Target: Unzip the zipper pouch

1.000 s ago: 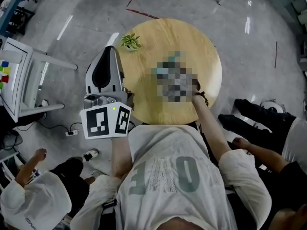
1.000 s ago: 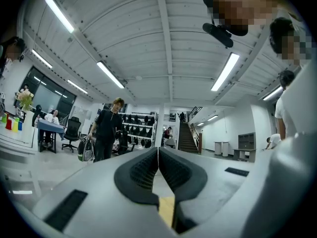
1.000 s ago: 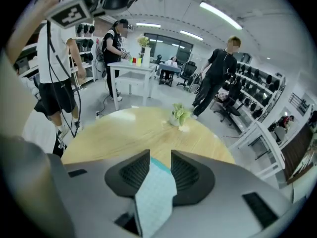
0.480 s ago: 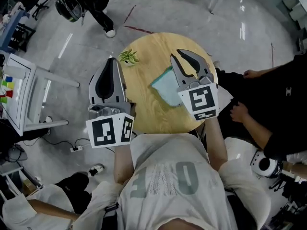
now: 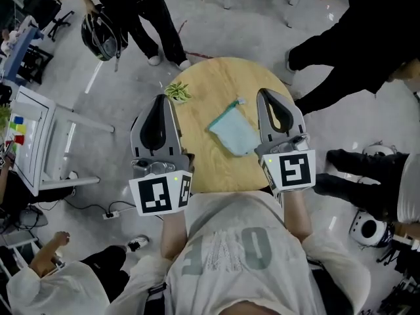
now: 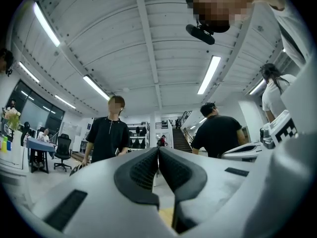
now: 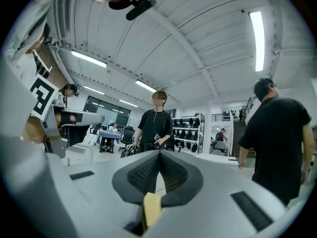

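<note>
Zipper pouch point(image 5: 234, 131): a flat rectangle of pale teal fabric, soft and slightly rumpled, lying skewed on the round table point(image 5: 210, 81) of light, smooth wood. It sits in the right half of the tabletop, towards the near-right edge, with a small pale tab at its far corner. From the head view I cannot tell whether the zip is open. Nothing lies on it, and neither of my tools touches it.

My left gripper point(image 5: 159, 100) is a smooth grey plastic shell. Its dark ribbed pads point(image 6: 143, 170) meet in a thin seam with nothing between them. In the head view it overlaps the table's left edge.

My right gripper point(image 5: 269, 94) is of the same build and overlaps the right edge, just beside the pouch. Its jaws have just been closing, and its ribbed pads point(image 7: 146, 175) now press together on nothing. Each gripper carries a white cube with black square markers point(image 5: 161, 192) at the end nearest me.

A small green potted plant point(image 5: 177, 92) stands at the far-left edge of the table, just beyond the left gripper's tip. Around the table is a glossy grey floor point(image 5: 249, 28). People in black clothes point(image 5: 141, 5) stand past the far edge, one with a dark round helmet point(image 5: 102, 35) at the side. A white framed cabinet point(image 5: 33, 136) stands off to the left.
</note>
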A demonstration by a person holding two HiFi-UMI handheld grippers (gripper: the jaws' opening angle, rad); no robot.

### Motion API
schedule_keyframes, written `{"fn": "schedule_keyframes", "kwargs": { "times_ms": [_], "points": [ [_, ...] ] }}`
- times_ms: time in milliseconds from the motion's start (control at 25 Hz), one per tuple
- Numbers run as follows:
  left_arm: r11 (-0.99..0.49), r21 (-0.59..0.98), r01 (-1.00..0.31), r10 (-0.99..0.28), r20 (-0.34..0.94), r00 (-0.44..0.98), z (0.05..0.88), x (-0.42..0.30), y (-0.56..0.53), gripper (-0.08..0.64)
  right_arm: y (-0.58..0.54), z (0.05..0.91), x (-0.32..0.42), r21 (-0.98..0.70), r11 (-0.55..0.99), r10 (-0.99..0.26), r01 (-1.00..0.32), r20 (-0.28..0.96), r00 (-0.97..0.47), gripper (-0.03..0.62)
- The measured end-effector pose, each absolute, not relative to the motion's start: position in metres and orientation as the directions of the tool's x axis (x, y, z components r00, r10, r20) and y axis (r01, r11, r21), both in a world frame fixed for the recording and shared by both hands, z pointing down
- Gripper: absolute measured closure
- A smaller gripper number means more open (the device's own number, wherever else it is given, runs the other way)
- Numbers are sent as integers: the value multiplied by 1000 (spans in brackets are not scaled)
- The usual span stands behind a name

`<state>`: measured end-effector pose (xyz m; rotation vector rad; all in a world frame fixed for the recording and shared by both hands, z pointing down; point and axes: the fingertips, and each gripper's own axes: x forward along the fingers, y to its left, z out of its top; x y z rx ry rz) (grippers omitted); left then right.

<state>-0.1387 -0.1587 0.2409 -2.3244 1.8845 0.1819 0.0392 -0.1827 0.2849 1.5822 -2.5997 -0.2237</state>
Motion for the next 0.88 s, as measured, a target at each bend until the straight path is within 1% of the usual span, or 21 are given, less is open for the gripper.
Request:
{"fn": "schedule_keyframes", "kwargs": {
  "times_ms": [880],
  "points": [
    [-193, -41, -980, -965, -172, 198, 244, -140, -162, 532, -184, 290, 52, 161, 425, -903, -891, 5, -430, 563]
  ]
}}
